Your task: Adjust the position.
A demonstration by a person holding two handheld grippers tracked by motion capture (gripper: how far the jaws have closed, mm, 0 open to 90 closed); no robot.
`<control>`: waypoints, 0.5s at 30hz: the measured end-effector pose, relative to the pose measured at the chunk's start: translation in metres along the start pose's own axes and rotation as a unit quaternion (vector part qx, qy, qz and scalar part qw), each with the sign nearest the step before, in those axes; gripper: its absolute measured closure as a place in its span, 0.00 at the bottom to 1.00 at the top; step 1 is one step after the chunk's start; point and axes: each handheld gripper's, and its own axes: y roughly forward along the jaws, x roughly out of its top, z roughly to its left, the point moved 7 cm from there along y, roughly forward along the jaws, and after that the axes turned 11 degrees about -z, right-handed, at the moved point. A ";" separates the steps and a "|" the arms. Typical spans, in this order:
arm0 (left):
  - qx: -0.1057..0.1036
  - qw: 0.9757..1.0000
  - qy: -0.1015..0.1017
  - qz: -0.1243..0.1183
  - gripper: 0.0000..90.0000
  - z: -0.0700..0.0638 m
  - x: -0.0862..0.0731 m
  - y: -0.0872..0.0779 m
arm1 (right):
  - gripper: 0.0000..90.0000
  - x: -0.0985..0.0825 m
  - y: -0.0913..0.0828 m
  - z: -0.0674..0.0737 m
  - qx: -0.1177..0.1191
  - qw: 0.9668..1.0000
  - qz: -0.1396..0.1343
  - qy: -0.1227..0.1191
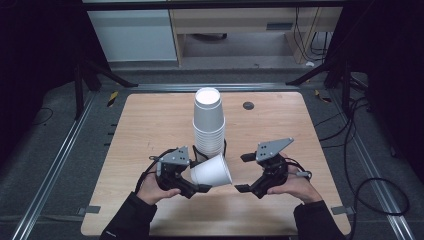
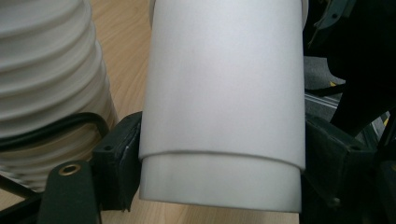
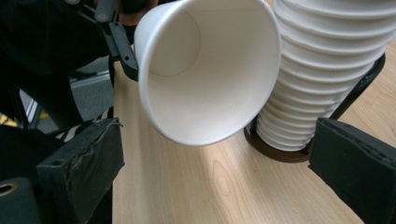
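Note:
A tall stack of white paper cups (image 1: 208, 122) stands upside down in a black holder in the middle of the wooden table (image 1: 150, 125). My left gripper (image 1: 197, 180) is shut on a single white paper cup (image 1: 212, 171), held on its side just in front of the stack, mouth toward the right. In the left gripper view the cup (image 2: 224, 102) sits between both jaws, the stack (image 2: 46, 74) at left. My right gripper (image 1: 243, 172) stands open, a little right of the cup's mouth. The right gripper view looks into the cup (image 3: 205, 65), beside the stack (image 3: 327, 70).
A small dark round mark (image 1: 248, 105) lies on the table behind the stack. Metal rails and black frame legs flank the table. Cables (image 1: 370, 185) trail on the floor at right. The holder's dark base (image 3: 275, 149) rests on the wood.

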 end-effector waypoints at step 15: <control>-0.009 0.999 0.025 -0.032 0.24 -0.007 0.004 0.011 | 0.04 -0.009 0.007 -0.001 -0.009 0.999 -0.017 0.032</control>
